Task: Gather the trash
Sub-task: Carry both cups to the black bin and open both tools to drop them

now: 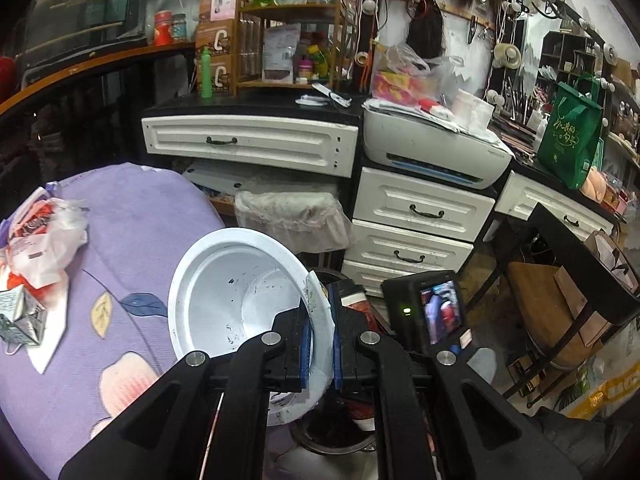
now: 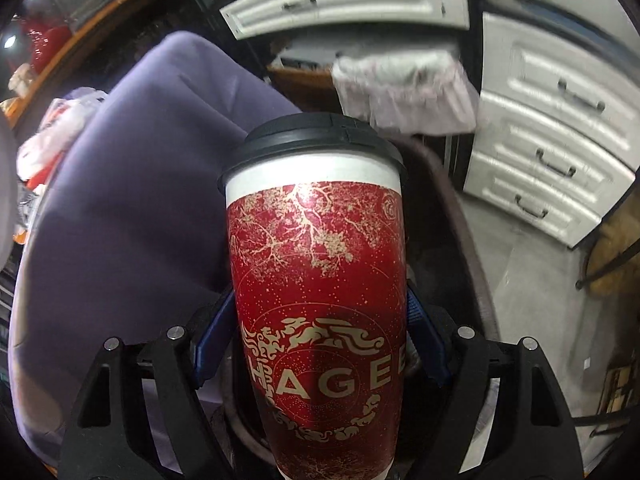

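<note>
Two light items held: left gripper (image 1: 320,344) pinches the rim of a thin, bendable white bowl (image 1: 236,292) beside the purple cushion (image 1: 132,240); right gripper (image 2: 320,344) clamps mid-body a stiff, slick red cup (image 2: 320,280).

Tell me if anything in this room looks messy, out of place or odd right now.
Yes. Crumpled plastic bags and wrappers and a squashed carton lie on the purple floral cloth, litter rather than bedding. The white bowl pinched by the left gripper has dark smudges inside.
</note>
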`<action>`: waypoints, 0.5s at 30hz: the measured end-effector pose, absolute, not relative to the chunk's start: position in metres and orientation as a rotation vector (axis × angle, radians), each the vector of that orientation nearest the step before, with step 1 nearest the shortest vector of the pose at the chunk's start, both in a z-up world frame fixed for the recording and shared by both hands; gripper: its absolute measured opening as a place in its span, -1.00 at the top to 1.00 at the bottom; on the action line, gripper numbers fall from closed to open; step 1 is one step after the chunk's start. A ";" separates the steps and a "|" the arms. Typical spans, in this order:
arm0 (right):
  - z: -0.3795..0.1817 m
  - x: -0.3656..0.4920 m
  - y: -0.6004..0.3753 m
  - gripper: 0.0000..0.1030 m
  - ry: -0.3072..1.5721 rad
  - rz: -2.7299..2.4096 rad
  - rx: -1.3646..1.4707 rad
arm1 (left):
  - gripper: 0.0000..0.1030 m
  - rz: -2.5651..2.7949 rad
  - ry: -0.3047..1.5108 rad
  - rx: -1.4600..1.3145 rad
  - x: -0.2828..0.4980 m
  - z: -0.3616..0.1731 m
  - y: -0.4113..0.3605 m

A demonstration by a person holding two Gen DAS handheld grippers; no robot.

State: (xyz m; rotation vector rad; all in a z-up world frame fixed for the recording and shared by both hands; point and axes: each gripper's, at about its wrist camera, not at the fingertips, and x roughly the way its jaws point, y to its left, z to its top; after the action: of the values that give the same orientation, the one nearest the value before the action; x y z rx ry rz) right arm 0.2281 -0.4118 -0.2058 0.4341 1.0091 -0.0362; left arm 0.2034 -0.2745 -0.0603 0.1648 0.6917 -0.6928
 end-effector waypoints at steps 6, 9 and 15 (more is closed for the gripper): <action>-0.220 0.225 -0.414 -0.66 1.021 -0.100 0.385 | 0.83 -0.702 0.735 0.160 0.211 -0.071 -0.278; -0.214 0.214 -0.416 -0.66 1.006 -0.102 0.383 | 0.83 -0.712 0.759 0.165 0.215 -0.077 -0.284; -0.188 0.172 -0.425 -0.66 0.923 -0.168 0.353 | 0.83 -0.729 0.805 0.191 0.218 -0.092 -0.307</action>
State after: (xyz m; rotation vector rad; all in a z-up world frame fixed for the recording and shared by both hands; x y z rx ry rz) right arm 0.1723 -0.4252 -0.1882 0.3530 0.9233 -0.1685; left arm 0.2185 -0.3071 -0.0923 0.1914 0.8051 -0.7285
